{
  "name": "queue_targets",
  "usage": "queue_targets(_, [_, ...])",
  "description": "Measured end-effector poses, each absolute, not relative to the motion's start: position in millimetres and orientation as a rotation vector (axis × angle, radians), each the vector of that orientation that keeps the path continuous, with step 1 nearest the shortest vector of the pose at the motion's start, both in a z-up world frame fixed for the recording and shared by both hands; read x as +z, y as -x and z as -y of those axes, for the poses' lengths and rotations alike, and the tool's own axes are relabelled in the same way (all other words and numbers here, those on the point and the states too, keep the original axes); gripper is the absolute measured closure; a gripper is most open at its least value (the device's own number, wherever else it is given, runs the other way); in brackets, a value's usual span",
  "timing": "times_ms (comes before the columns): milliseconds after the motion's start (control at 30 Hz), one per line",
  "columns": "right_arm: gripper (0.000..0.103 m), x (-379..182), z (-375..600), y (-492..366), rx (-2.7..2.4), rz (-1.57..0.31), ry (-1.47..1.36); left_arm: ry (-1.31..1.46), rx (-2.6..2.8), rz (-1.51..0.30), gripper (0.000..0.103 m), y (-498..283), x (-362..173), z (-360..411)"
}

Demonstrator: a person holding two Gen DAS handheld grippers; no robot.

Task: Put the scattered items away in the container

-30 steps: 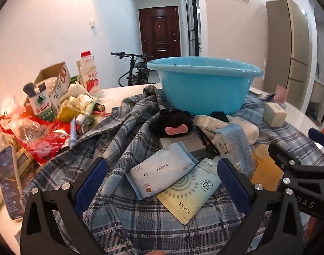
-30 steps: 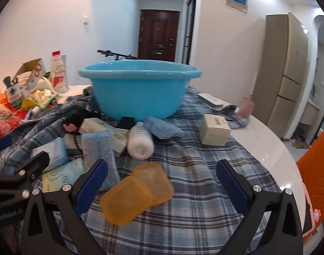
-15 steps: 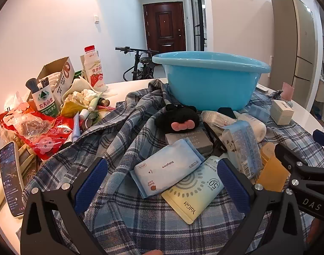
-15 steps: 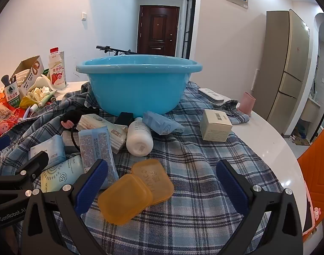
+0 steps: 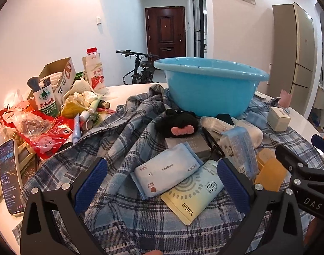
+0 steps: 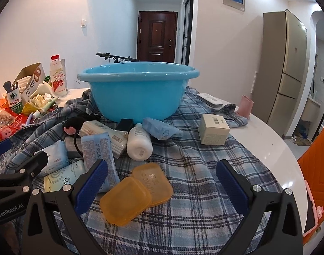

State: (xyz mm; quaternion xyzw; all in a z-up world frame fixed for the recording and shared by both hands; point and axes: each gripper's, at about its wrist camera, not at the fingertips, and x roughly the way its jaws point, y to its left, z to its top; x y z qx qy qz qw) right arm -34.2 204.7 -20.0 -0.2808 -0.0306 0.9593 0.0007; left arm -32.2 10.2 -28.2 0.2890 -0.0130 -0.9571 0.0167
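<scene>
A blue plastic basin point(image 5: 210, 85) point(image 6: 138, 91) stands on a plaid cloth point(image 6: 193, 170). Scattered in front of it lie a white wipes pack point(image 5: 168, 172), a yellow sachet point(image 5: 193, 195), a black plush with a pink bow point(image 5: 179, 123), a blue tissue pack point(image 6: 98, 148), a white bottle point(image 6: 139, 140), an open orange soap case point(image 6: 136, 191) and a cream box point(image 6: 214, 129). My left gripper point(image 5: 162, 180) is open and empty above the wipes pack. My right gripper point(image 6: 162, 182) is open and empty above the soap case.
Clutter sits at the left: a phone point(image 5: 9, 176), red snack bags point(image 5: 45, 133), a milk bottle point(image 5: 95, 72), a cardboard box point(image 5: 55, 74). A pink cup point(image 6: 244, 106) and white remote point(image 6: 209, 99) lie at the right. The table edge point(image 6: 289, 153) curves right, an orange chair beyond.
Both grippers have risen and tilted slightly, so the items sit lower in view. Nothing has been picked up; both stay open.
</scene>
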Motion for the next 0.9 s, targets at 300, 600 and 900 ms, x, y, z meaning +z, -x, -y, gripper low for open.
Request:
queue_targets(300, [0.0, -19.4, -206.3, 33.1, 3.013, 0.087, 0.876, -0.903, -2.983, 0.041, 0.0, 32.1, -28.3, -11.2])
queue_targets(600, [0.0, -19.0, -207.0, 33.3, 3.008, 0.093, 0.872, -0.909, -2.976, 0.038, 0.0, 32.8, -29.1, -11.0])
queue_targets(900, [0.0, -19.2, -207.2, 33.2, 3.007, 0.094, 0.873, -0.909, -2.976, 0.038, 0.0, 33.0, -29.5, -10.9])
